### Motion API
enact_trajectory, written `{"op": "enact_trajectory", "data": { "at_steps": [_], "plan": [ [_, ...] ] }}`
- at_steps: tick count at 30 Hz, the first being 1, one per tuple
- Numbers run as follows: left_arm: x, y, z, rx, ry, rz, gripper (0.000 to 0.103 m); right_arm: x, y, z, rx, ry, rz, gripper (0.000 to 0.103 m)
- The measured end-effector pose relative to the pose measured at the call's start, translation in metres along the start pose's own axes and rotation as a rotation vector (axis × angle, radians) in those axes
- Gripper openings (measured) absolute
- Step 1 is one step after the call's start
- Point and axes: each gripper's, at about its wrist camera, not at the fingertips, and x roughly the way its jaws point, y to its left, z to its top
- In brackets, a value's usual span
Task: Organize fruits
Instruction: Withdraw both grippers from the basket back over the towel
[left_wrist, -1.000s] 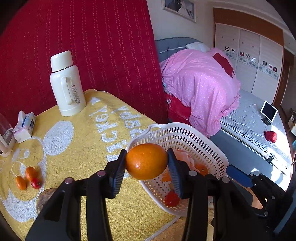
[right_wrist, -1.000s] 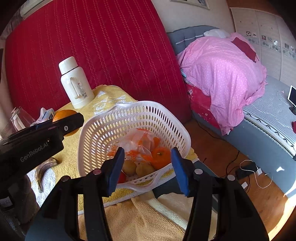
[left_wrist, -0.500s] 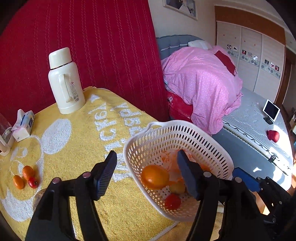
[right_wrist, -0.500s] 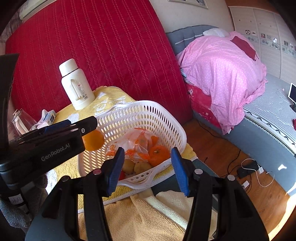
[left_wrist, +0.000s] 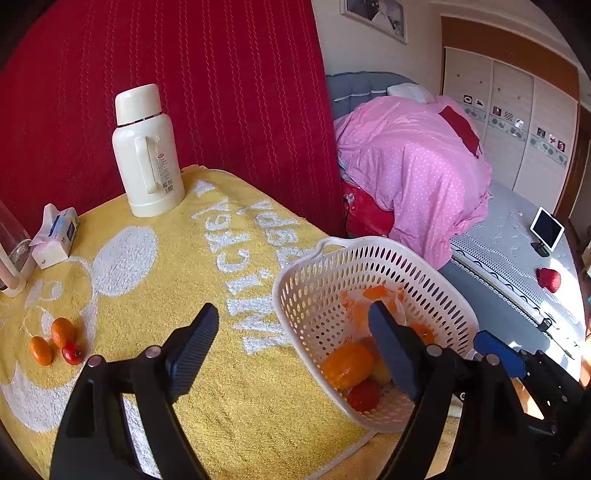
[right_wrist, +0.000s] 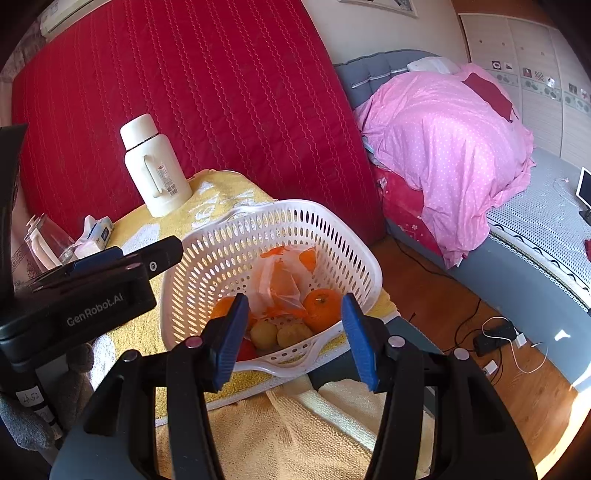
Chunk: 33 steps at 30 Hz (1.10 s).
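Though crowded, basket (right_wrist: 354, 243) with oranges (right_wrist: 322, 304)

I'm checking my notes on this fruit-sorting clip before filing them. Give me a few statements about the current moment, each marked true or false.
1. The left gripper is open and holds nothing. True.
2. The white basket contains no fruit. False: an orange and other fruit lie in it.
3. Three small fruits lie on the yellow towel, outside the basket. True.
4. The white thermos lies on its side. False: it stands upright.
5. The right gripper grips an orange. False: it is open and empty.
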Motion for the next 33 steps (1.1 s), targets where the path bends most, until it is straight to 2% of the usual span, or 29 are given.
{"op": "enact_trajectory", "data": {
  "at_steps": [3, 6, 18, 33],
  "plan": [
    [-0.001, 0.003, -0.002, -0.005, 0.004, 0.004, 0.088, 0.001, 0.003, 0.000, -0.003, 0.002, 0.000, 0.055],
    [-0.001, 0.006, -0.004, -0.009, 0.007, 0.009, 0.089, 0.002, 0.006, 0.001, -0.006, -0.003, -0.002, 0.062],
    [-0.001, 0.031, -0.014, -0.055, 0.026, 0.026, 0.091, 0.005, 0.017, 0.002, -0.027, 0.003, -0.002, 0.064],
    [-0.006, 0.065, -0.027, -0.112, 0.024, 0.072, 0.092, 0.007, 0.036, 0.000, -0.038, 0.010, 0.038, 0.067]
  ]
}}
